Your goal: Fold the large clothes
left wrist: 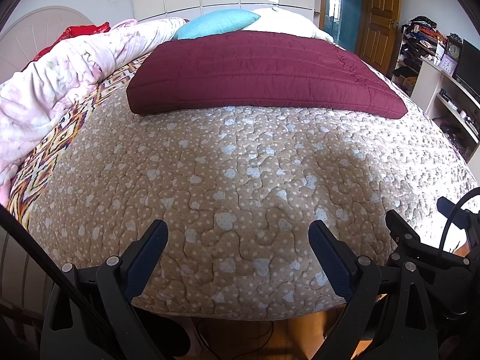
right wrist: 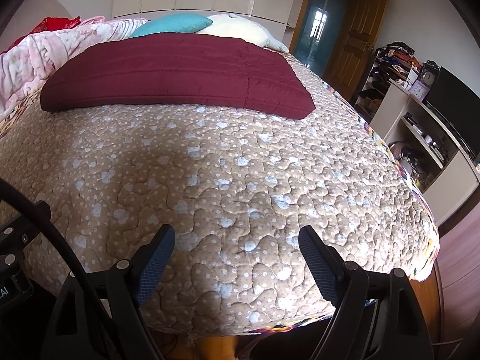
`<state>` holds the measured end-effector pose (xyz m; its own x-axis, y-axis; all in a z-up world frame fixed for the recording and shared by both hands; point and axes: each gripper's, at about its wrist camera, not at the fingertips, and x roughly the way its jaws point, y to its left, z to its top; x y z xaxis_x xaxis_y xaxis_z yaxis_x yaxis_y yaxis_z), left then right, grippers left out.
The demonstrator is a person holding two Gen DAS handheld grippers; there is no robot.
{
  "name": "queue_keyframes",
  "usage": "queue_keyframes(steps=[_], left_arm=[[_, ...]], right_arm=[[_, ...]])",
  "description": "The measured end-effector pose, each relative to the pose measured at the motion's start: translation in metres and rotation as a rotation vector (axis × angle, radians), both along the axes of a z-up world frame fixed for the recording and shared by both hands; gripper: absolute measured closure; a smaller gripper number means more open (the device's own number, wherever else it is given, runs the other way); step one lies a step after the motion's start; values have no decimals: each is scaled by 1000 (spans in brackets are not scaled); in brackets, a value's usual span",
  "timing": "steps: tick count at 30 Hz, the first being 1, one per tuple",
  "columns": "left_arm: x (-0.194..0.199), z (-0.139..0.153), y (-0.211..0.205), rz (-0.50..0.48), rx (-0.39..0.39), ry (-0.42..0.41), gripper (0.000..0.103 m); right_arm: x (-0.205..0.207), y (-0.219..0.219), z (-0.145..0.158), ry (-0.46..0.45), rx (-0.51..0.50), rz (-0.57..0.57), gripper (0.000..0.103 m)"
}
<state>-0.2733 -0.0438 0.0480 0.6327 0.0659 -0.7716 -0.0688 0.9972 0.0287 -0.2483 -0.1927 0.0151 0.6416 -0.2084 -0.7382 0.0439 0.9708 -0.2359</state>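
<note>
A maroon quilted garment [left wrist: 261, 72] lies folded flat across the far half of the bed; it also shows in the right wrist view [right wrist: 177, 72]. My left gripper [left wrist: 238, 234] is open and empty, hovering over the near edge of the bed, well short of the garment. My right gripper [right wrist: 237, 240] is open and empty too, over the same near edge. The right gripper's body shows at the right edge of the left wrist view [left wrist: 426, 246].
The bed has a beige dotted quilt [left wrist: 240, 165]. A pink floral blanket [left wrist: 60, 75] is heaped on the left, with a teal pillow [left wrist: 216, 24] and a cream pillow [right wrist: 240, 28] behind. Shelves with a TV and clocks [right wrist: 426, 96] stand at right.
</note>
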Motion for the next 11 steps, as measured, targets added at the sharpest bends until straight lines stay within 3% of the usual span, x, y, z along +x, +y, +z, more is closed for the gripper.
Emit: queue_keyframes(steps=[11], left_arm=[[1, 0, -2, -2, -2, -1, 9]], right_arm=[[0, 1, 0, 0, 0, -2, 15]])
